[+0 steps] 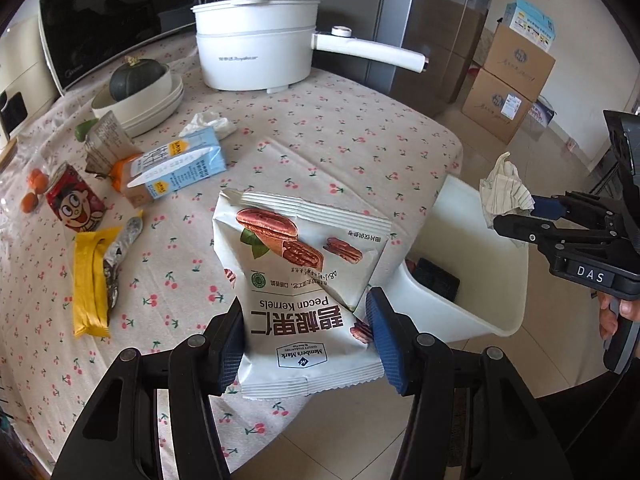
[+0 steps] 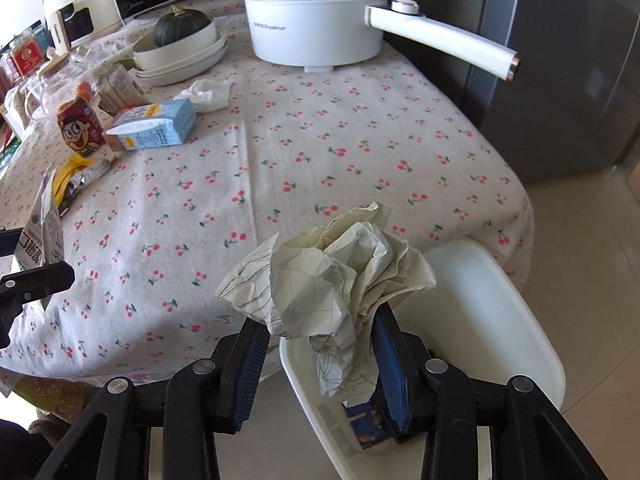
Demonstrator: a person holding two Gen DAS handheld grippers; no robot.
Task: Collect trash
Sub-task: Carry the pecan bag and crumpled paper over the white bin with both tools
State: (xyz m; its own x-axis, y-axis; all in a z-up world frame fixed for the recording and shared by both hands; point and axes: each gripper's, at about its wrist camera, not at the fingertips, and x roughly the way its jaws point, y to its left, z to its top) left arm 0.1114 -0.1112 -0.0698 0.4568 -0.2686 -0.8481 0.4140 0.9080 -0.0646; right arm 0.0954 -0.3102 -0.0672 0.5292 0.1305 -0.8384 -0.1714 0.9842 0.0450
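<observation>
Right tongs [image 2: 320, 364], clamped on crumpled paper [image 2: 332, 272], already hang over the white bin [image 2: 500, 320] at lower right, while left tongs [image 1: 306, 336], clamped on the pecan bag [image 1: 304, 272], sit left of it, above the worktop [image 1: 340, 140] edge

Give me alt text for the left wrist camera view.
The left gripper holds a pecan kernels bag above the cherry-print tablecloth, near a white bin. At right, the right gripper holds crumpled paper; more wrappers lie at left.
</observation>
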